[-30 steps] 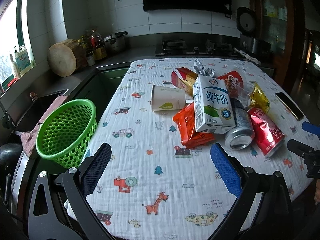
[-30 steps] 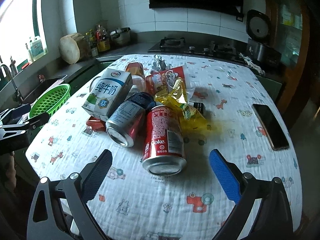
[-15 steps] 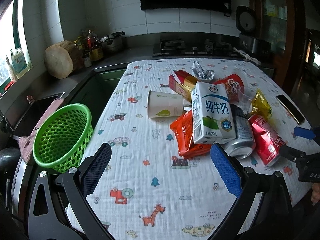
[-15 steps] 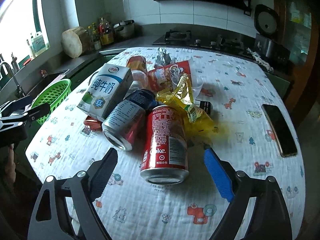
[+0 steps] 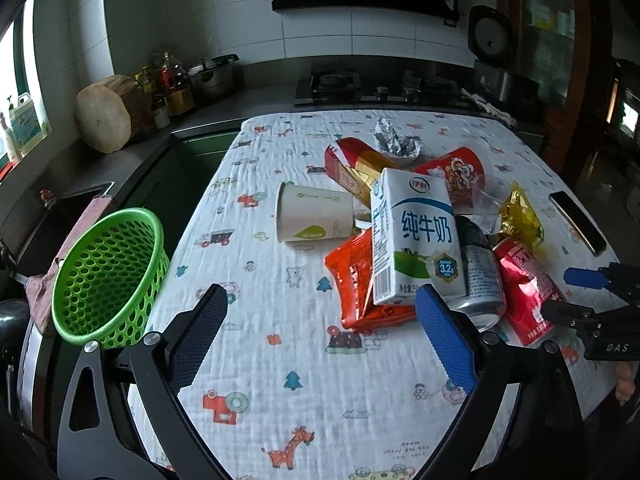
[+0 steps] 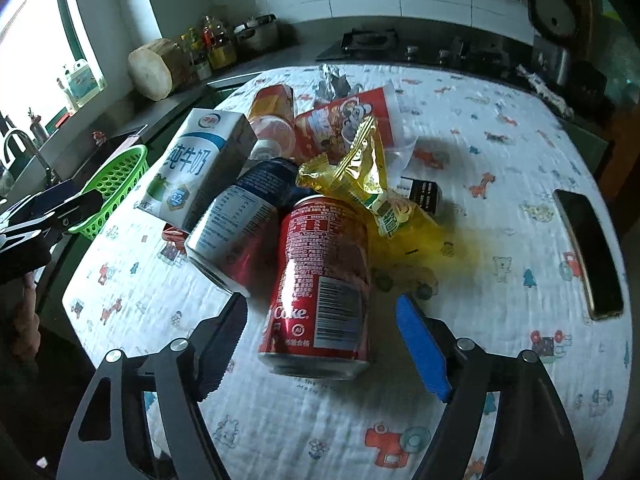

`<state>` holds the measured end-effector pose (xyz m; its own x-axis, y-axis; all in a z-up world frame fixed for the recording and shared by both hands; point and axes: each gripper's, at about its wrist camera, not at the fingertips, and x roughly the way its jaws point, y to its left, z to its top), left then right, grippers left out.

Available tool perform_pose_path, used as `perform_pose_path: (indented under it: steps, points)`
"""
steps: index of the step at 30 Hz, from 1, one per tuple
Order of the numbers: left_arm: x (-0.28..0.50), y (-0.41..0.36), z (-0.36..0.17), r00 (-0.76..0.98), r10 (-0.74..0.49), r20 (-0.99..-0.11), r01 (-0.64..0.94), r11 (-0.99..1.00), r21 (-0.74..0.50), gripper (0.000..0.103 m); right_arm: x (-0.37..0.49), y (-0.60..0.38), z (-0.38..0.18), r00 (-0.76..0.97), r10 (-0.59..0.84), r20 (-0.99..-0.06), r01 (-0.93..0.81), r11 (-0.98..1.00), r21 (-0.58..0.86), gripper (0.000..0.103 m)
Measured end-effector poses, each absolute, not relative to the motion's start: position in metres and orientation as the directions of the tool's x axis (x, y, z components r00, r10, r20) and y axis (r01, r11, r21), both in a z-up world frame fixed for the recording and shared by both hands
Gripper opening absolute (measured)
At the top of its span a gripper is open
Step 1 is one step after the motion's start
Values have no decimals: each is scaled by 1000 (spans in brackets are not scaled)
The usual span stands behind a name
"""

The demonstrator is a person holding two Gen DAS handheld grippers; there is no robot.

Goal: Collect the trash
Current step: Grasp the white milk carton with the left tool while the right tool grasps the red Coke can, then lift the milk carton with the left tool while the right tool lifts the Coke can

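Right gripper (image 6: 320, 328) hovers low over the red Coke can (image 6: 320, 280), which lies on its side at the near edge of the trash heap on the cloth-covered tabletop (image 6: 500, 208); its fingers have just been closing and now flank the can's near end, still clear of it on both sides. Left gripper (image 5: 320, 336) stands with fingers wide apart and empty, closing a touch, above bare cloth just short of the milk carton (image 5: 414, 236) and orange wrapper (image 5: 356, 284). Risks: the can is round and free to roll, so uneven contact from one finger may nudge it sideways against the silver-and-blue can (image 6: 236, 232) beside it. A grip this near the rim may let it pivot or slip out. The yellow wrapper (image 6: 360, 176) touches the can's far end and may drag along. The green basket (image 5: 108, 272) sits off the tabletop's left edge, well apart; a long carry invites a drop.
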<state>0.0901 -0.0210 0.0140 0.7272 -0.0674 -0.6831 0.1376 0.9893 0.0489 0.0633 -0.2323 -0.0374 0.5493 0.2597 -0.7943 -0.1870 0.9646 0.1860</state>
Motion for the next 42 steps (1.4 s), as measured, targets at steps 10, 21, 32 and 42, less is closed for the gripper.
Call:
perform_pose_path:
  steps: [10,21,32,42]
  points:
    - [109,-40,13,696,-120,-708,187,982,18,93,91,-239,-53,477,312,-822,-203,949,242,72]
    - [141,-73,10,652,-165,-740,240,971,-5,92,113,-231,-67,415,356,-837,-243,930,275,63]
    - [165,-100,-2,627,-109,-771,230,972,50,90,111,-233,-66,415,369,-831,-255,925,283,62]
    - [174,-98,-9,600,-124,-790,238,971,29,65,105,-235,-60,427,372,-824,-252,924,286,62]
